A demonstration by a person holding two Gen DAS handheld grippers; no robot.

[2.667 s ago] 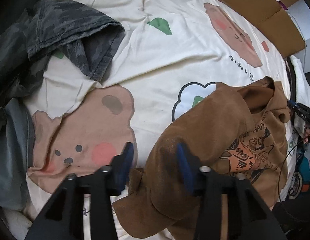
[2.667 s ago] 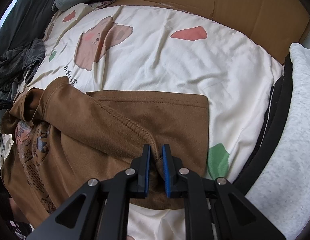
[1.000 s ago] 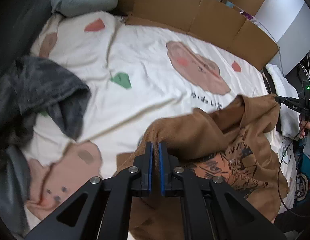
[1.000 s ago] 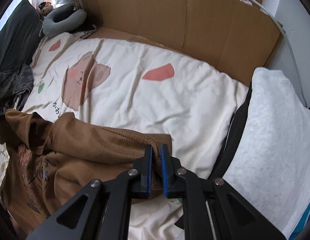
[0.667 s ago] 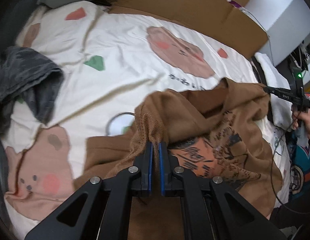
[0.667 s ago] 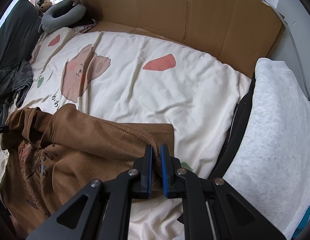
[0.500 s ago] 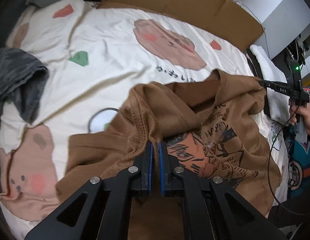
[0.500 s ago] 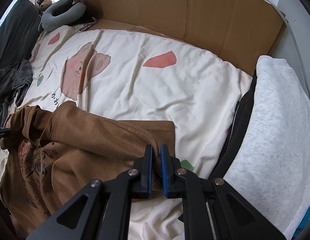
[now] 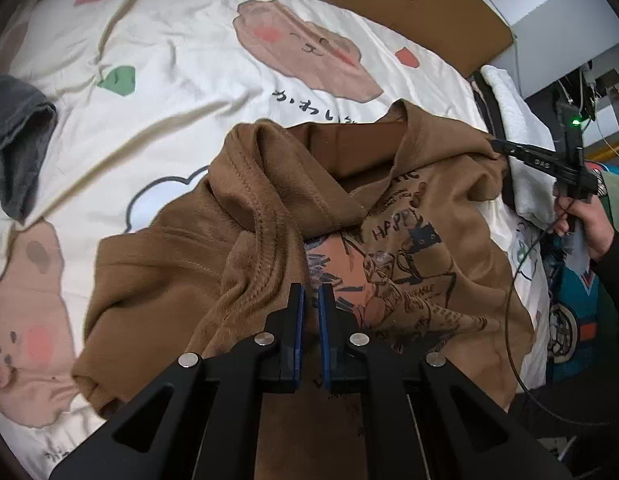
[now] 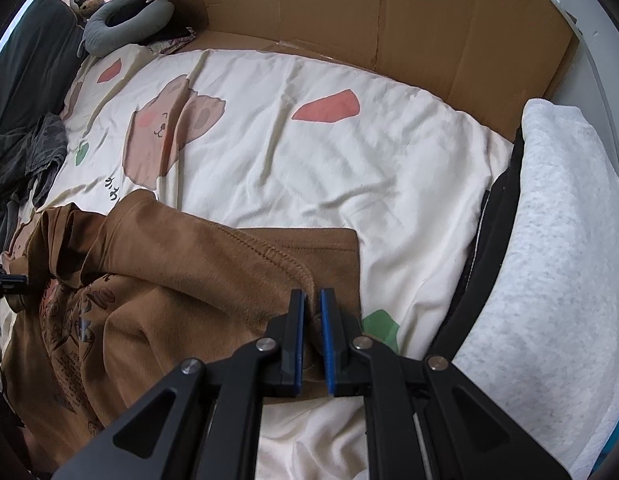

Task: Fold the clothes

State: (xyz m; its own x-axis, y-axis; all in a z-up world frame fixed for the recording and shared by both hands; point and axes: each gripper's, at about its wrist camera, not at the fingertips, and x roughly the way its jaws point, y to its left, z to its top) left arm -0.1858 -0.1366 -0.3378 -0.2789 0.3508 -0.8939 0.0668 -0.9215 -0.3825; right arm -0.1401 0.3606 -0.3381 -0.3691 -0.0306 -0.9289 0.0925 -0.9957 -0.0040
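A brown sweatshirt (image 9: pixel 449 216) with an orange and black print lies crumpled on the cream bedspread (image 9: pixel 181 56). My left gripper (image 9: pixel 311 294) is shut on a stitched fold of it, held over the print. At the right edge of the left wrist view, a hand holds my right gripper (image 9: pixel 494 145) against the sweatshirt's far corner. In the right wrist view the right gripper (image 10: pixel 312 297) is shut on the sweatshirt's (image 10: pixel 181 272) seamed edge, just above the bedspread (image 10: pixel 349 168). The left gripper's dark tip (image 10: pixel 13 280) shows at the far left.
A dark grey garment (image 9: pixel 17 144) lies at the bed's left side. Cardboard walls (image 10: pixel 389 20) line the far edge, with a grey neck pillow (image 10: pixel 125 20) in the corner. A white fluffy blanket (image 10: pixel 549 248) and a black strip (image 10: pixel 493 248) border the right side.
My left gripper has carried the sweatshirt's fold across and lower, over the printed front, with more of the print showing now. The right gripper has kept still on its edge.
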